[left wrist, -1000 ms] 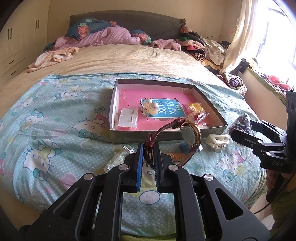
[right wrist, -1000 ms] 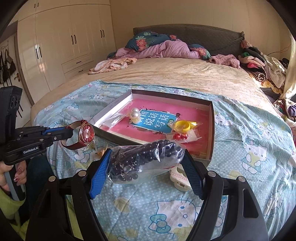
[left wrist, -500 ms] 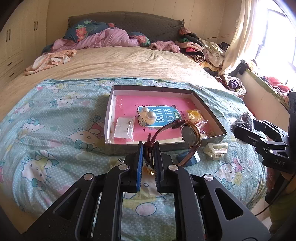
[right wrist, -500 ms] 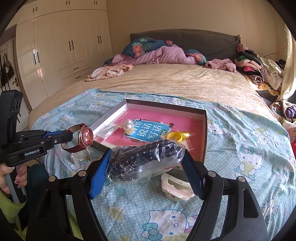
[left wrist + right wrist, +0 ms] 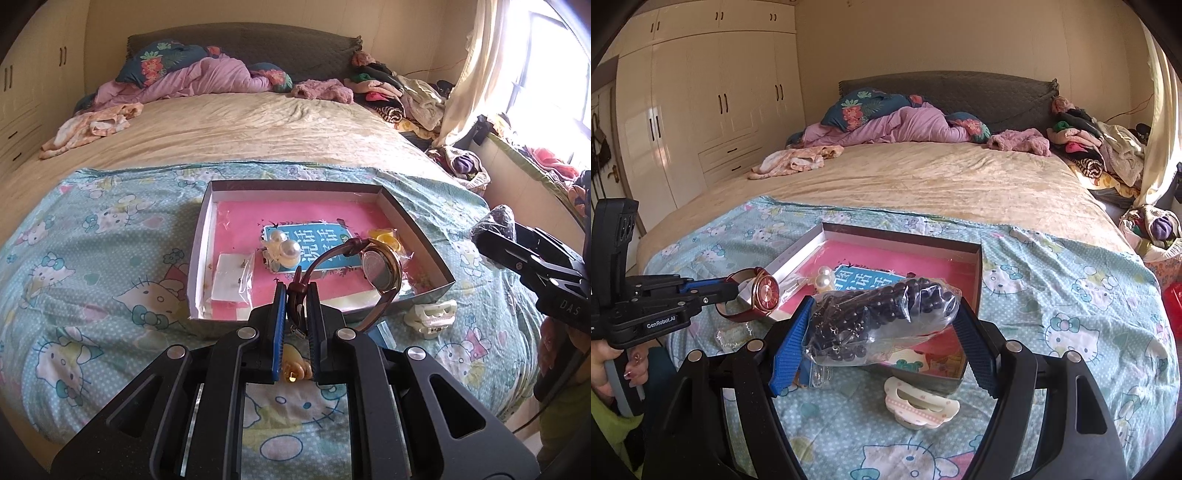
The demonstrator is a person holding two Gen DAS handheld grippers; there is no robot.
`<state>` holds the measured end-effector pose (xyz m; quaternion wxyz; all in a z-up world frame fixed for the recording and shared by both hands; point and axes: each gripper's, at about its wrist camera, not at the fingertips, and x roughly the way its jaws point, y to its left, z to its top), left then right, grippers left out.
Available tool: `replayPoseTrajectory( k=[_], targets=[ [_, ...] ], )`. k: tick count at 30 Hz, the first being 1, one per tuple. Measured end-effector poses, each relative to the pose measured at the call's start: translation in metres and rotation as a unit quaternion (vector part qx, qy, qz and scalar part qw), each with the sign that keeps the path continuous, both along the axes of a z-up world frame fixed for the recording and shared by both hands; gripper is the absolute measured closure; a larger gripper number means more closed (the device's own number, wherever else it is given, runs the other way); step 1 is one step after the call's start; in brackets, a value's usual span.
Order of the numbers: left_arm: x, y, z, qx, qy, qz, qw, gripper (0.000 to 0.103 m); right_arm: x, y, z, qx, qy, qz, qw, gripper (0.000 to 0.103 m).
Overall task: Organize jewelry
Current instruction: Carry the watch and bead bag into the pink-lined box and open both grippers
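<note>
My left gripper [image 5: 295, 291] is shut on the strap of a brown-strapped watch [image 5: 380, 273] with a gold case, which hangs over the near edge of the open grey box [image 5: 417, 236] lined in pink. In the right wrist view the same watch [image 5: 766, 295] shows a red dial at the left gripper [image 5: 727, 290]. My right gripper [image 5: 882, 325] is shut on a clear bag of dark beads [image 5: 886, 314], held above the box's near right corner [image 5: 977, 273]. Inside the box lie a pearl piece [image 5: 284, 251], a small bagged card [image 5: 232, 273] and a yellow bagged item [image 5: 386, 236].
The box rests on a blue cartoon-print sheet over a wide bed. A white hair clip [image 5: 919, 402] lies on the sheet just before the box, and a small clear packet [image 5: 733, 336] lies to its left. Clothes are heaped along the bed's right side; wardrobes stand left.
Both grippers have moved forward toward the box and slightly up, each keeping its load. The watch now hangs over the box's near edge and the bead bag over its near right corner.
</note>
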<state>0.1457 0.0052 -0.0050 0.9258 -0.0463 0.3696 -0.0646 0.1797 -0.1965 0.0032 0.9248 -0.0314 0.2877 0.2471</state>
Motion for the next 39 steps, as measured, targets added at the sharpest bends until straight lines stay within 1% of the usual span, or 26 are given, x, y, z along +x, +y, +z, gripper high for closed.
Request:
replayPoseTrajectory(
  k=[16,20,26,30,39],
  targets=[
    [0.047,-0.018,-0.014,0.002,0.016,-0.01,0.9998,0.098,0.036,-0.015,-0.012,-0.006,0.007,-0.041,0.999,0.03],
    [0.056,-0.024,-0.02,0.015,0.016,-0.015,0.9996,0.098,0.042,-0.014,-0.019,-0.01,0.014,-0.043,0.999,0.029],
    [0.069,-0.031,-0.036,0.019,0.034,-0.019,0.9991,0.098,0.052,-0.008,-0.03,-0.016,0.026,-0.044,0.999,0.029],
    [0.075,-0.032,-0.043,0.022,0.042,-0.02,0.9987,0.095,0.056,-0.005,-0.036,-0.018,0.034,-0.042,0.998,0.029],
    [0.079,-0.028,-0.05,0.021,0.046,-0.016,0.9986,0.094,0.065,-0.001,-0.051,-0.025,0.052,-0.037,0.998,0.029]
  ],
)
